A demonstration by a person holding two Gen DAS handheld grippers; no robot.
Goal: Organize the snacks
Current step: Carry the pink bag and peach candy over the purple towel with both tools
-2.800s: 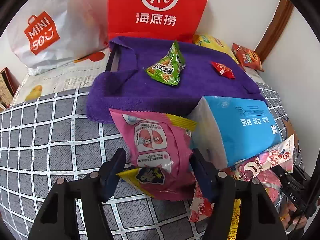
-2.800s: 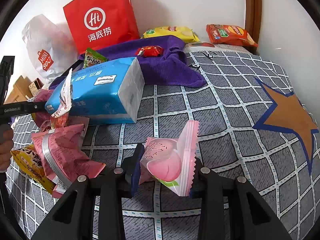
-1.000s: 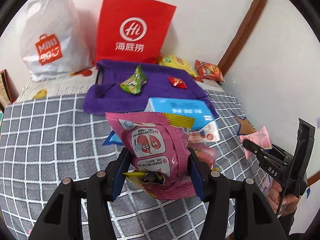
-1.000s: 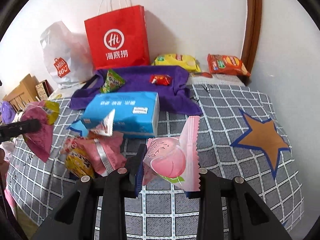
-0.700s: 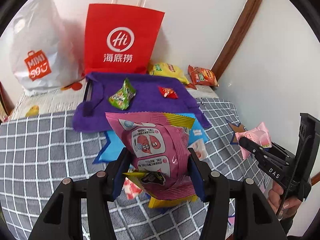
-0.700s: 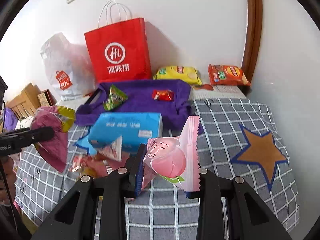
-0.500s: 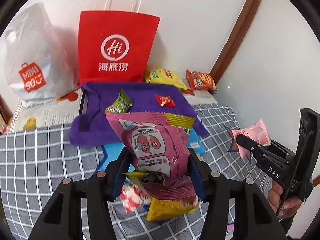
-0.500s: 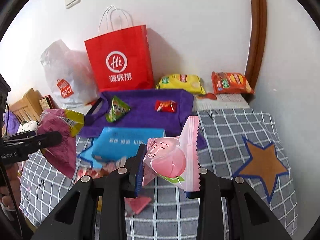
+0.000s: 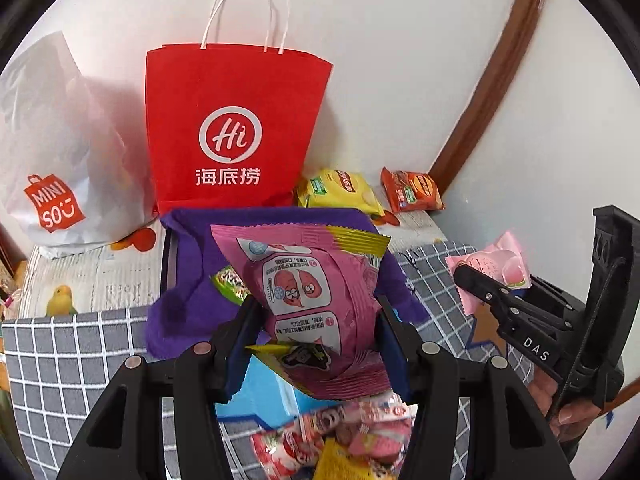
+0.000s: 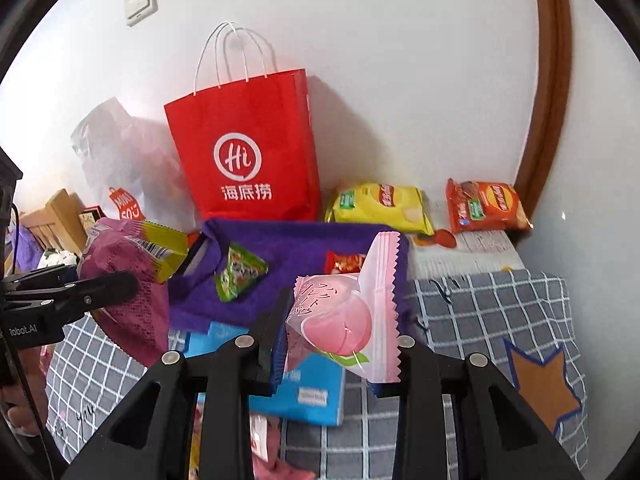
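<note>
My left gripper is shut on a magenta snack bag with a yellow top edge, lifted above the bed. In the right wrist view that magenta bag hangs at the left. My right gripper is shut on a pale pink peach-print packet, also held in the air; the left wrist view shows this pink packet at the right. Ahead lies a purple cloth with a green snack and a small red snack on it.
A red paper bag and a white plastic bag stand against the wall. Yellow chips and orange chips lie by the wall. A blue tissue pack and several loose snacks lie on the grey checked cover below.
Both grippers rose and moved toward the wall with their packets still held. The tissue pack and loose snacks slid lower in both views, and the bags by the wall grew larger.
</note>
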